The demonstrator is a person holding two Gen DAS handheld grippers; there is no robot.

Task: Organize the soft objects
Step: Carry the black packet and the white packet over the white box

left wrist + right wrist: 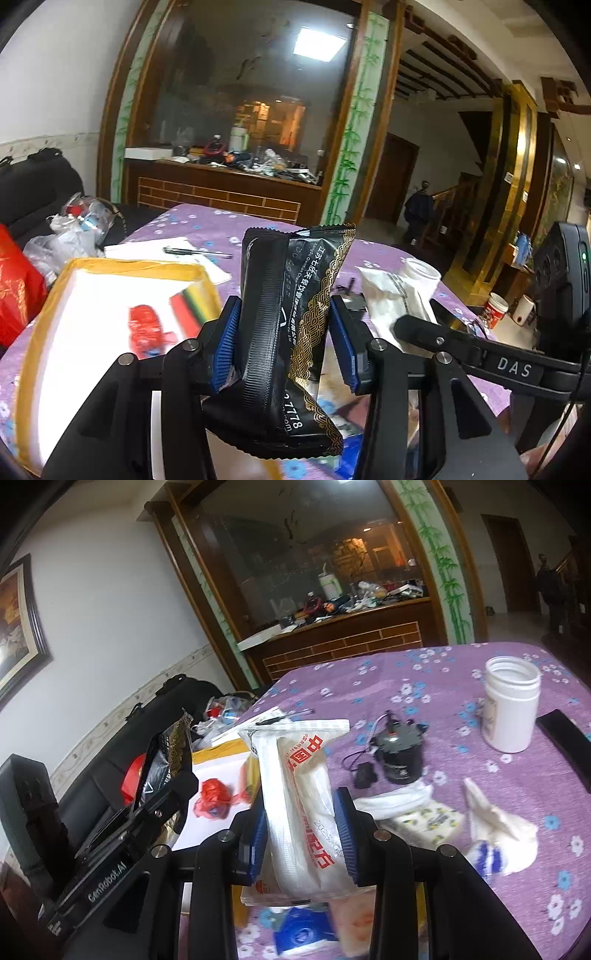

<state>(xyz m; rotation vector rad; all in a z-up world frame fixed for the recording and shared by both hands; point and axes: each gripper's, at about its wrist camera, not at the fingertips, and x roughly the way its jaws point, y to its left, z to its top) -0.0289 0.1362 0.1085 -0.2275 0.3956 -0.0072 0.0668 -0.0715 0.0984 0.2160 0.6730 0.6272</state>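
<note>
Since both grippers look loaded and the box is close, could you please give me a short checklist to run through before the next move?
1. Left gripper clamped on the black packet: ok, both pads press its sides.
2. Right gripper clamped on the white packet: ok.
3. Both packets lifted clear of the table: ok.
4. Free space in the yellow-rimmed box: ok, only a red item and a striped one lie inside.
5. The two grippers apart from each other: ok, though close.
6. Black packet's hanging lower end clear of the box rim: cannot tell.
</note>
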